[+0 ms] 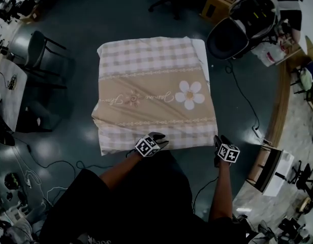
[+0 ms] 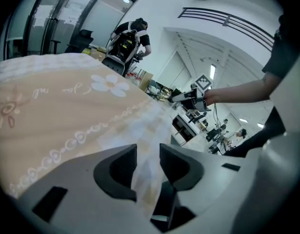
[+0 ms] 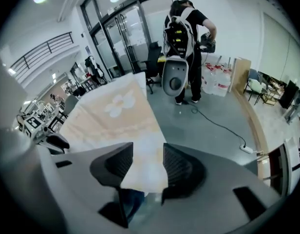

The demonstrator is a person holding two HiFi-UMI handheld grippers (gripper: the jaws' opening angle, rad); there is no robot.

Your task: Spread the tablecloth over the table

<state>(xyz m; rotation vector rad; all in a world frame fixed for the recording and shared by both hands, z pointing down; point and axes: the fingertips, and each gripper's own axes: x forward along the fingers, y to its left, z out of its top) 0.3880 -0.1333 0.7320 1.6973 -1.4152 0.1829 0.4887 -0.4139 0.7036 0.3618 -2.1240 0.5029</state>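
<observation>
1 tablecloth (image 1: pixel 154 93), checked bands near and far, tan middle band with 1 white flower (image 1: pixel 190 94), lies spread over the surface (image 1: pixel 201 50); only a white strip of the surface shows at the far right corner.

2 grippers, both at the near edge. Left gripper (image 2: pixel 147 155): jaws partly apart, cloth edge seen in the gap, pads not pressing it. Right gripper (image 3: pixel 147 155): jaws wide apart over the near right corner, gripping nothing.

1 person (image 3: pixel 186 28) stands far off, beyond the surface.
</observation>
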